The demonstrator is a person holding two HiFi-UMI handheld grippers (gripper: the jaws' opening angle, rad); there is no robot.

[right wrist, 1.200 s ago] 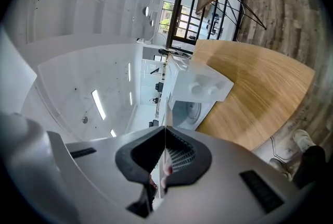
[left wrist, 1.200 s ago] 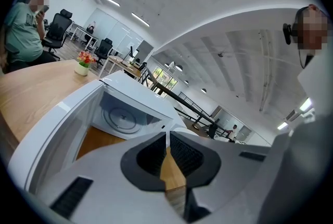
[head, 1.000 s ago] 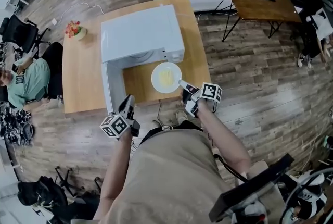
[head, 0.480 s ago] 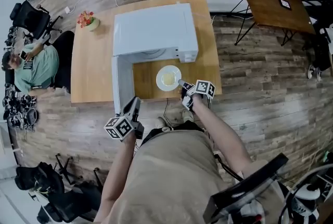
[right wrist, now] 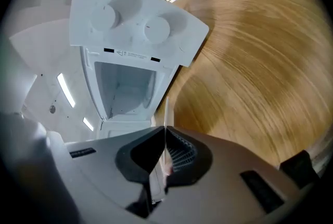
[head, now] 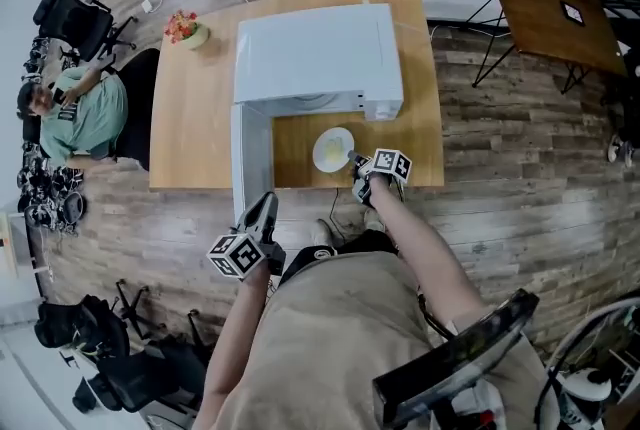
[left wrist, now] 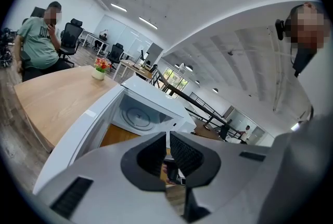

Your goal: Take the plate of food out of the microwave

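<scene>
the plate (head: 331,150) of yellow food (head: 333,151) is over the counter (head: 195,123) before the open microwave (head: 315,48), its rim pinched by the fingers of the right gripper (head: 353,159); the fingers of the left gripper (head: 263,209) are closed together.

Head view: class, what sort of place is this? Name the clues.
Probably an open-plan office or lab, not a home kitchen: black office chairs beside a seated person, another table across the wood floor, and the microwave standing on a plain wooden table.
</scene>
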